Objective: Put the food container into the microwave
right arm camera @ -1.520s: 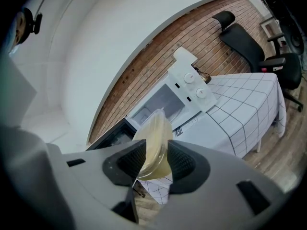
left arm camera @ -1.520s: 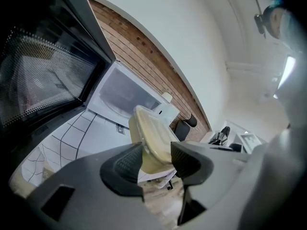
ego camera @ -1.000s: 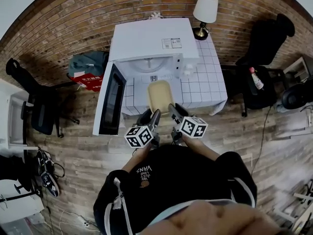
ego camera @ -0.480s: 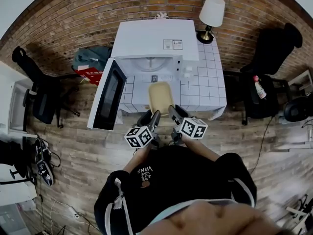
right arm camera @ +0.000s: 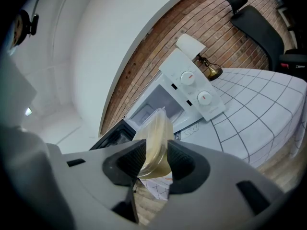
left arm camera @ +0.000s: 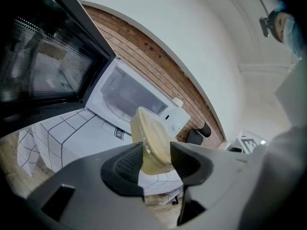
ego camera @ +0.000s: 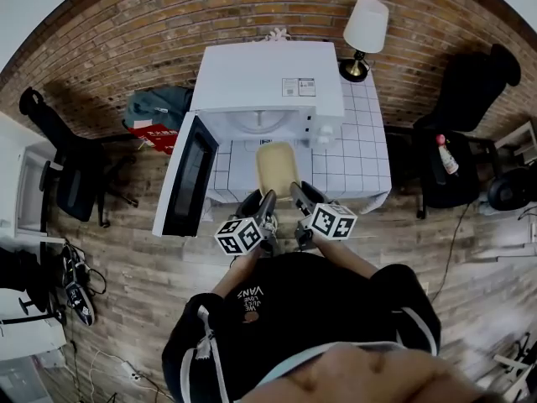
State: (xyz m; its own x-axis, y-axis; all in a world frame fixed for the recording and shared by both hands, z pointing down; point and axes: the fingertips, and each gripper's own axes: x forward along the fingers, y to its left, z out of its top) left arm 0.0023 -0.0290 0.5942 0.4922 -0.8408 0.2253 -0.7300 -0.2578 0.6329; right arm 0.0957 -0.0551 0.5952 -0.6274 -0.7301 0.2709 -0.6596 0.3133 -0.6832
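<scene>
1. Far left, a black office chair [ego camera: 71, 183] is seen on the wooden floor [ego camera: 126, 292], well apart from the table.
2. A teal bag [ego camera: 155, 107] is spotted against the brick wall [ego camera: 126, 32], just left of the microwave.
3. The microwave door [ego camera: 189, 175] is swung wide open to the left, its dark glass panel in plain sight.
4. The white microwave [ego camera: 268, 74] is set on the far part of a table [ego camera: 365, 149] covered with a checked cloth. Its cavity is open toward the near side. Two knobs [right arm camera: 194, 87] are shown on its right-hand panel.
5. The left gripper [left arm camera: 157, 161] is pinched tight on the near left edge of the food container [ego camera: 277, 166], with both pads pressed against it.
6. The food container, pale yellow and lidded, is held between the two grippers. It is placed just in front of the open cavity, over the near part of the table, and is not yet inside. Whether it rests on the cloth or is lifted clear cannot be told.
7. The right gripper [right arm camera: 156, 159] is clamped on the near right edge of the same container. Both grippers are kept side by side, close together.
8. A lamp [ego camera: 365, 28] with a white shade is stood at the far right corner of the table, just beside the microwave.
9. Far right, a second black chair [ego camera: 470, 82] is found, and a bottle [ego camera: 445, 154] is laid on the seat next to it.
</scene>
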